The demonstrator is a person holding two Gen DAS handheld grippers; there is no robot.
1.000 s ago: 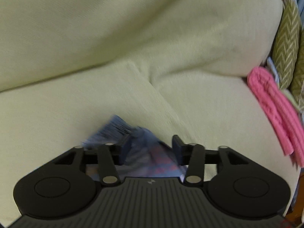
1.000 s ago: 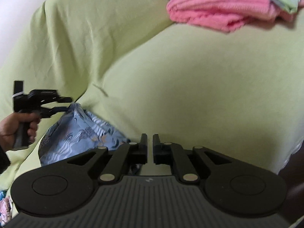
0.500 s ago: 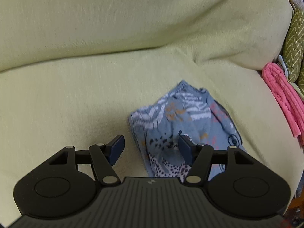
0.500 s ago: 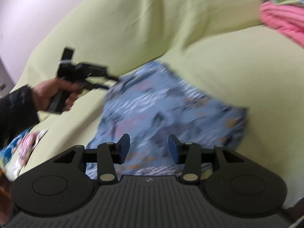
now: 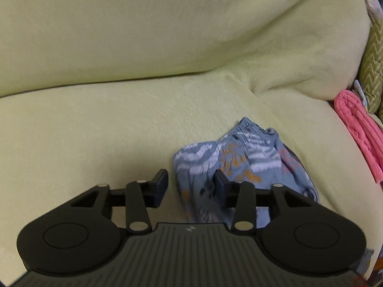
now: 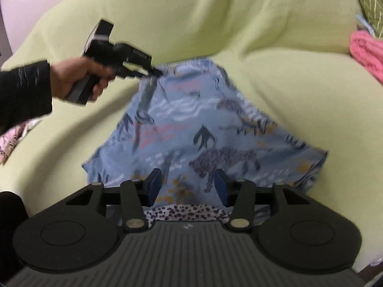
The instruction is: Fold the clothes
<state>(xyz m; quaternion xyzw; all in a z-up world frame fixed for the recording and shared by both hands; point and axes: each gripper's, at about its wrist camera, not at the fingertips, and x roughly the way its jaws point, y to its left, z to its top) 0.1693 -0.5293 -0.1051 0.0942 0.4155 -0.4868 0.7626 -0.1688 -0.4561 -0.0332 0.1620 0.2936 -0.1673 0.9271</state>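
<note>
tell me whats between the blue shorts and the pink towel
Only bare green sofa cover lies between the blue shorts and pink towel, seen in the left wrist view.

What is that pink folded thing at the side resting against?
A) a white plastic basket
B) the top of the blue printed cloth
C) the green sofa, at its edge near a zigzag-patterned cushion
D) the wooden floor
C: the pink folded cloth lies on the green sofa beside the zigzag-patterned cushion, apart from the blue printed garment.

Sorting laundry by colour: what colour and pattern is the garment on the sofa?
Blue garment with an animal print, clearest in the right wrist view.
</note>
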